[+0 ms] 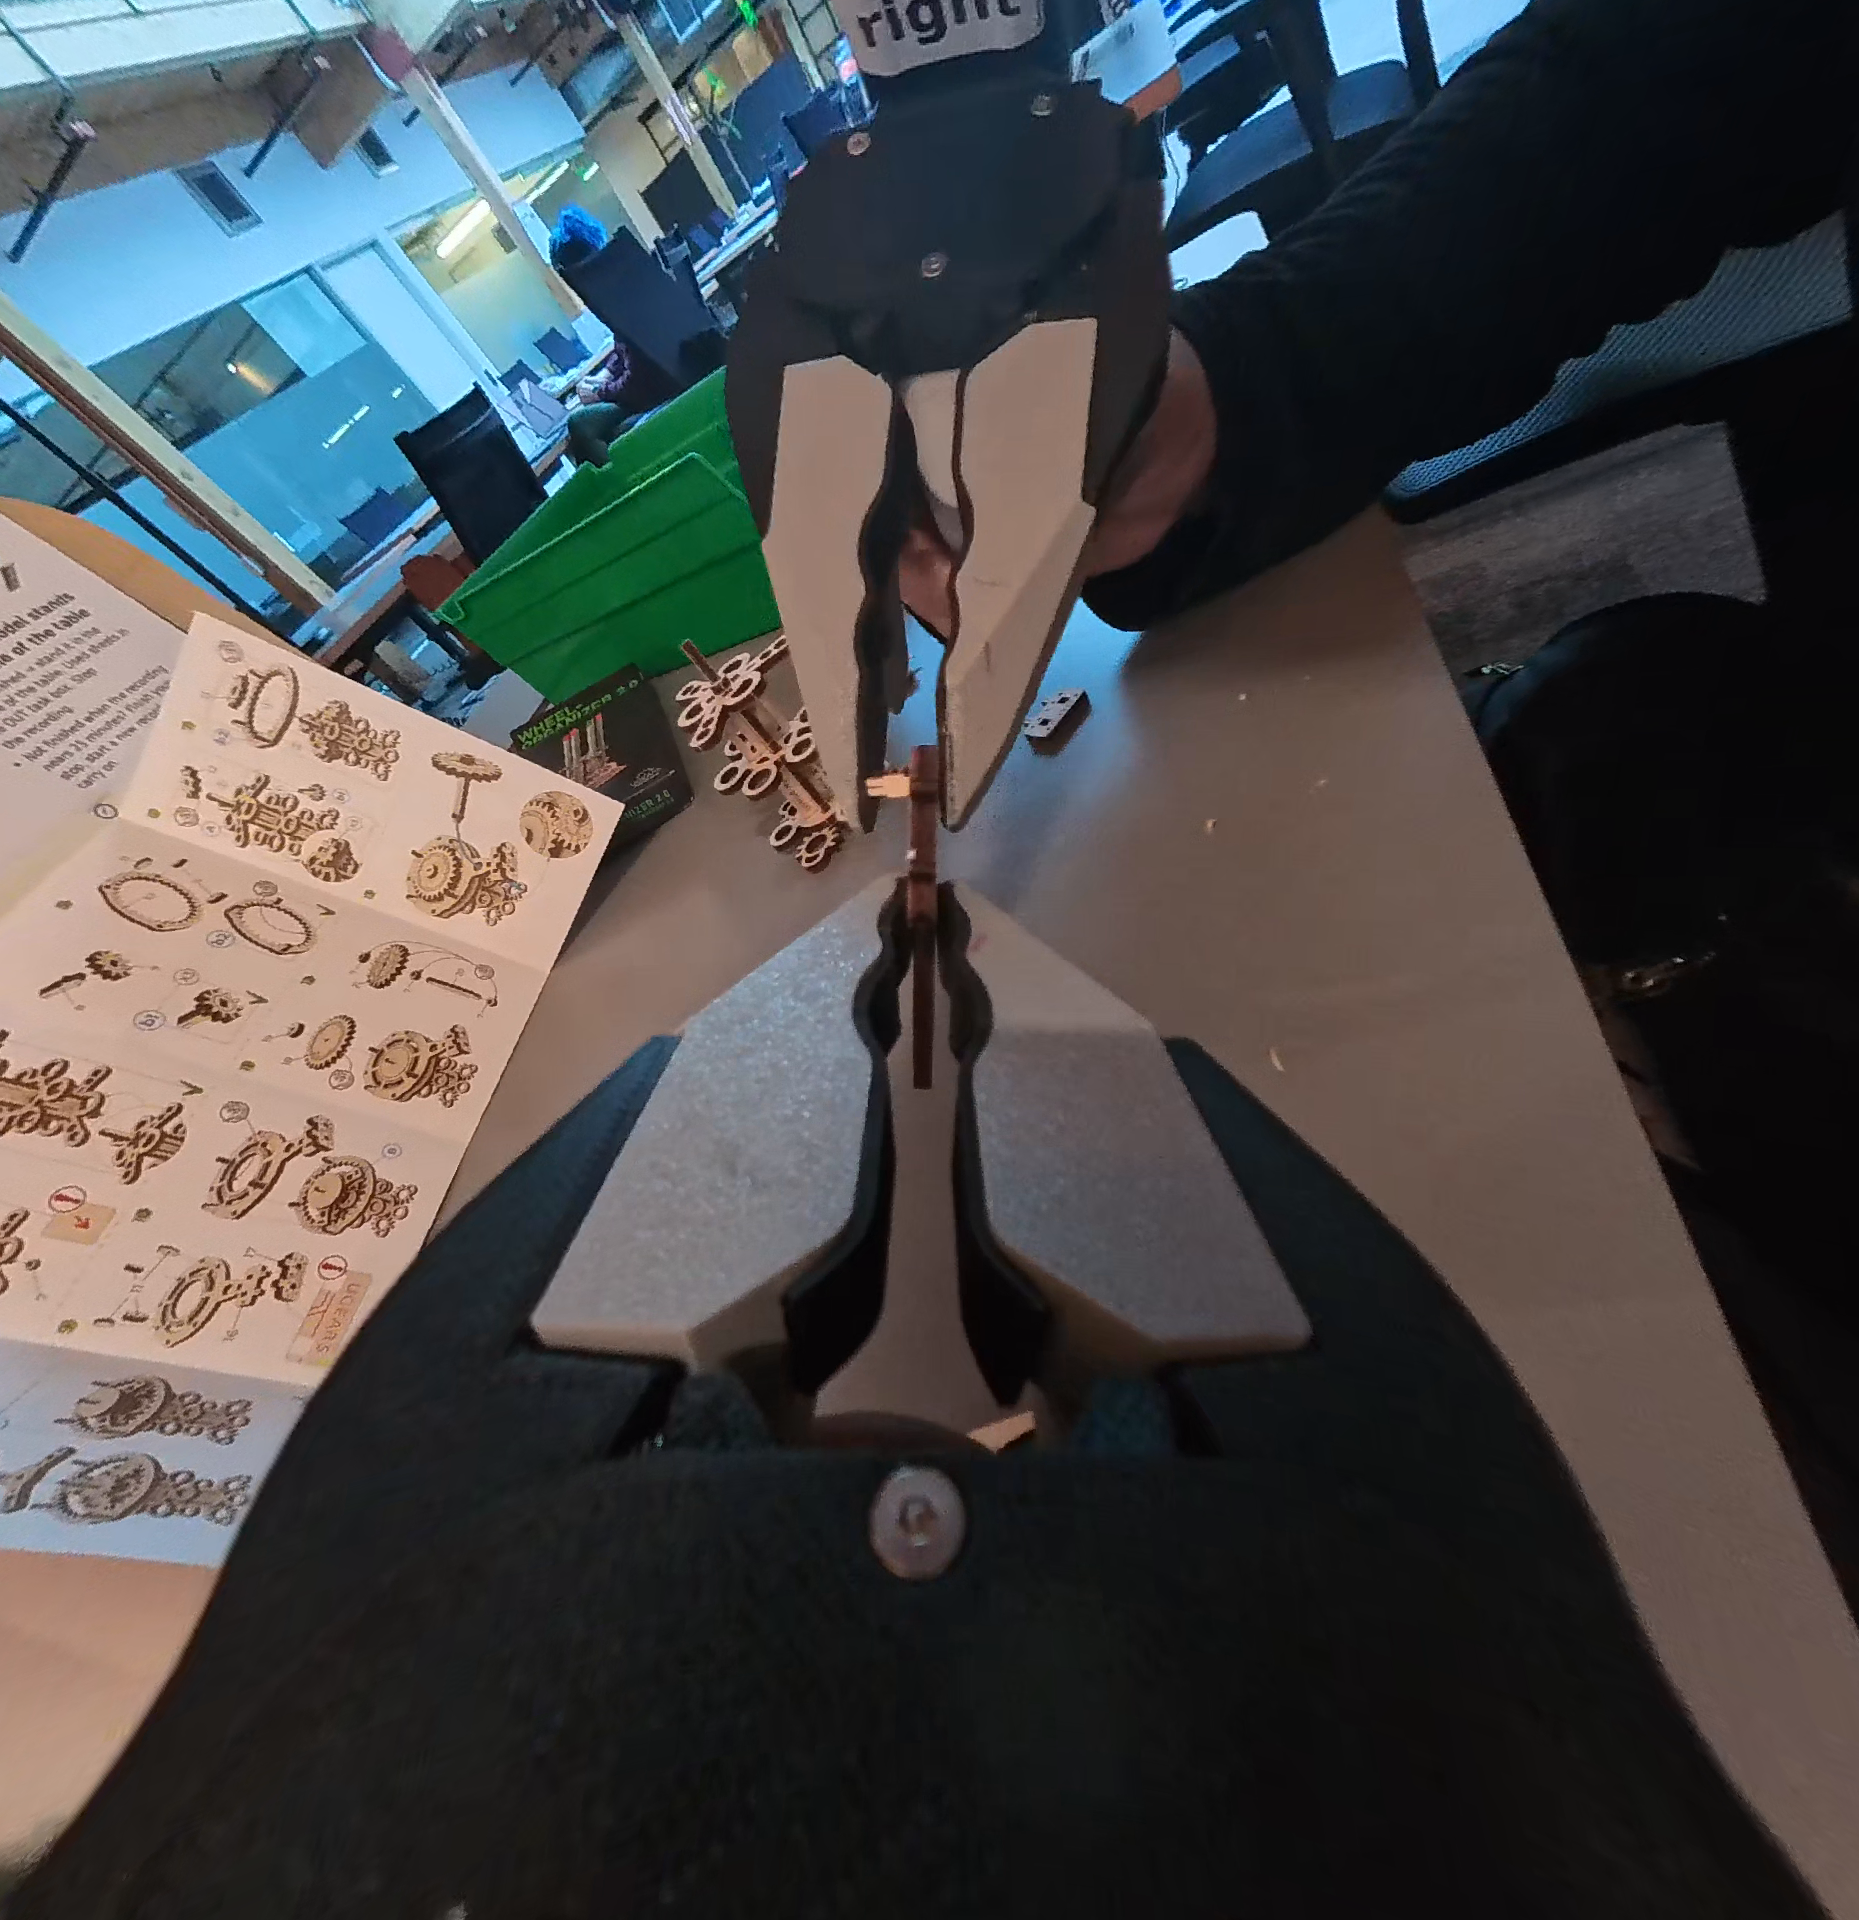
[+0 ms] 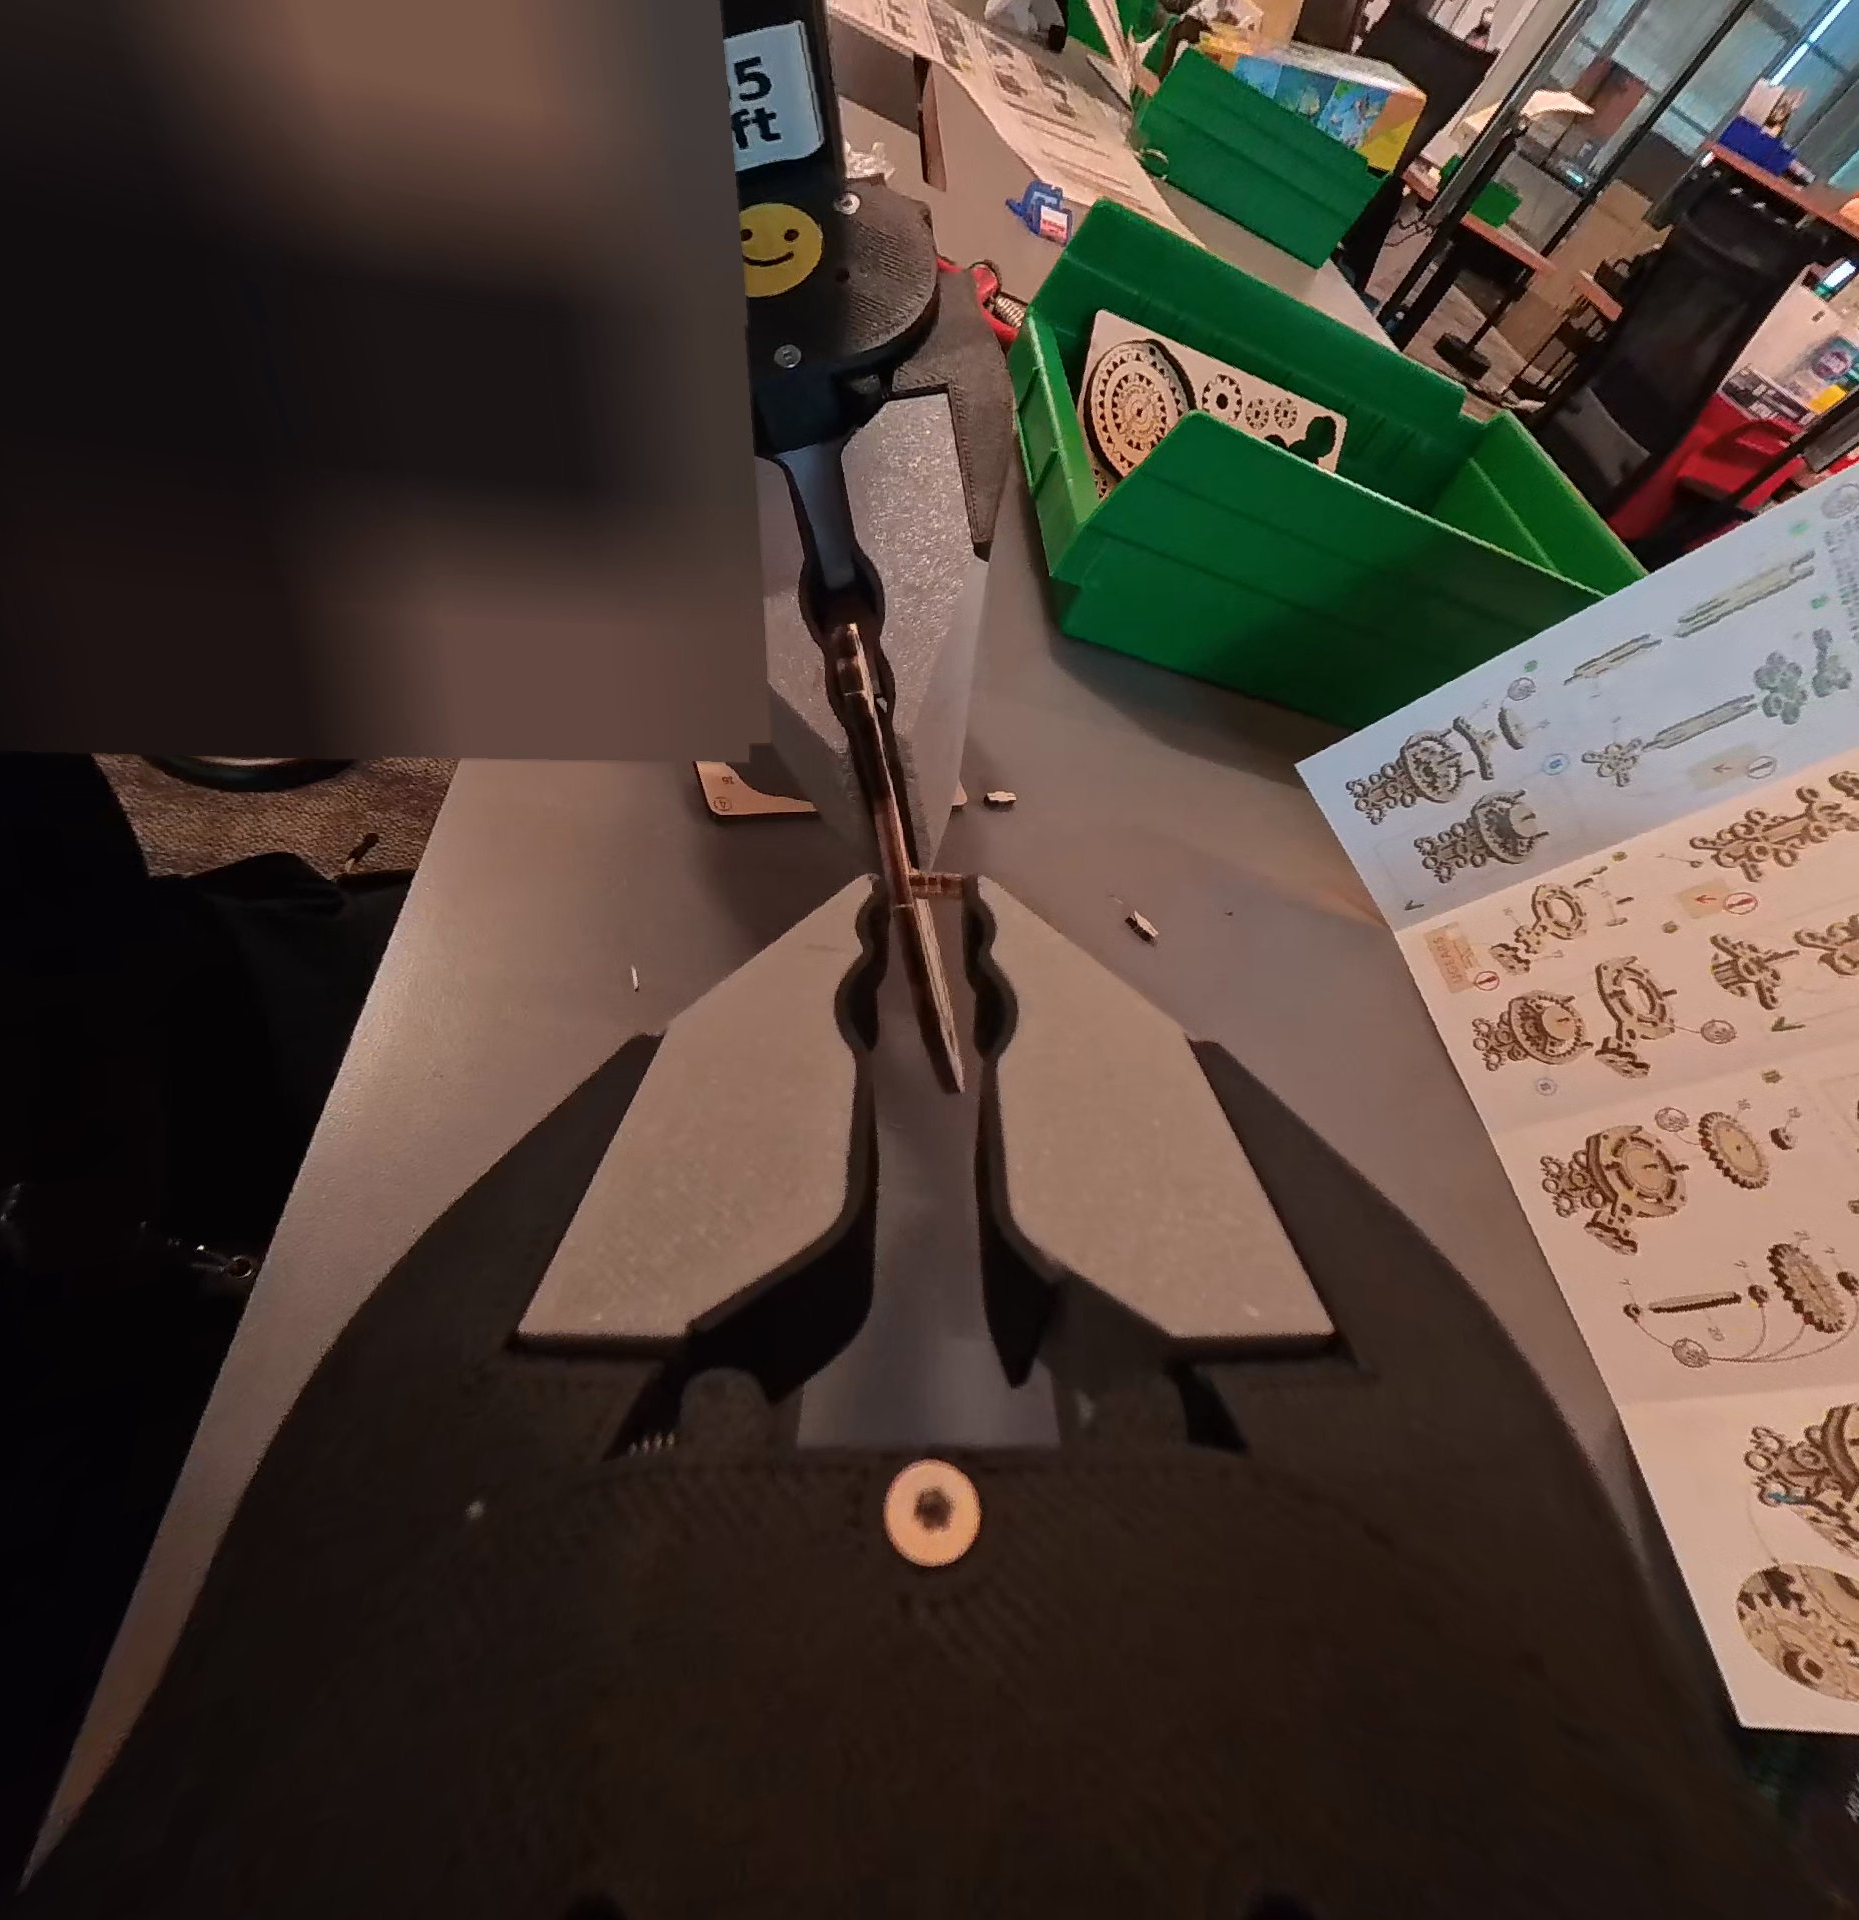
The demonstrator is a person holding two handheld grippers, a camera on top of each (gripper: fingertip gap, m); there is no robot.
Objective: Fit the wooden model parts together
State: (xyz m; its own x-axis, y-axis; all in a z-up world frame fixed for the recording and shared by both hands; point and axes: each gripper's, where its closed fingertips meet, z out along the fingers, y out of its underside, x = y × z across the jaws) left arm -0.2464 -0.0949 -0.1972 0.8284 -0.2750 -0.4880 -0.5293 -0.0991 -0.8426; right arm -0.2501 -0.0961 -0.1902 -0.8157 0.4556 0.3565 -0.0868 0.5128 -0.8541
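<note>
Left gripper (image 1: 920,904) nearest, pinching thin wooden plate (image 1: 922,997) edge-on above counter (image 1: 1268,935); counter edge close at right, instruction sheet (image 1: 281,935) left.

Right gripper (image 2: 923,894) pinches small peg (image 2: 935,885) crossing same plate (image 2: 920,966); green bin (image 2: 1268,540) beyond, bare counter left.
</note>
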